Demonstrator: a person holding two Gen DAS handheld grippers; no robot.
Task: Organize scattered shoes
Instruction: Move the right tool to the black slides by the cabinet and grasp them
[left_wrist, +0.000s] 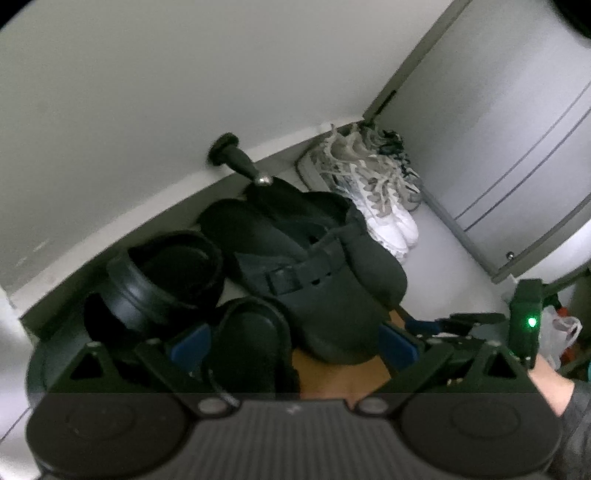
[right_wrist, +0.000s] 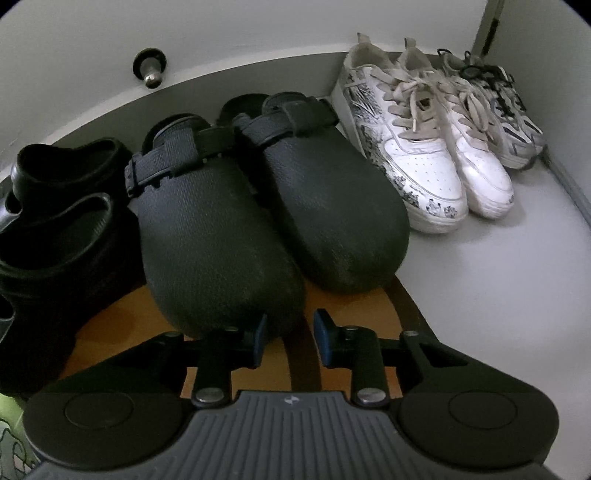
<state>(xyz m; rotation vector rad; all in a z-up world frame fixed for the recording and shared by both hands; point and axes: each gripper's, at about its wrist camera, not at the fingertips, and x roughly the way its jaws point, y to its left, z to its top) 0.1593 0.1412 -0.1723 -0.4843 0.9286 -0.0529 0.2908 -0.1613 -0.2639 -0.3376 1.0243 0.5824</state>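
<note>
Two dark clogs with buckled straps (right_wrist: 221, 236) (right_wrist: 332, 206) stand side by side, toes toward me, on an orange mat (right_wrist: 122, 325). My right gripper (right_wrist: 290, 338) hovers just in front of their toes. Its blue pads stand a narrow gap apart with nothing between them, and the left pad is close against the left clog's toe. Black slippers (right_wrist: 55, 221) lie piled to the left. My left gripper (left_wrist: 293, 343) stands wide open over one black slipper (left_wrist: 251, 343) and a clog toe (left_wrist: 343, 317). I see neither pad pressing on them.
White patterned sneakers (right_wrist: 424, 166) and a grey-and-black pair (right_wrist: 509, 110) stand in the far right corner by a door frame. A black door stopper (right_wrist: 149, 70) juts from the wall's baseboard behind the clogs. Pale floor (right_wrist: 498, 295) lies to the right. A hand (left_wrist: 546, 373) shows at the right edge.
</note>
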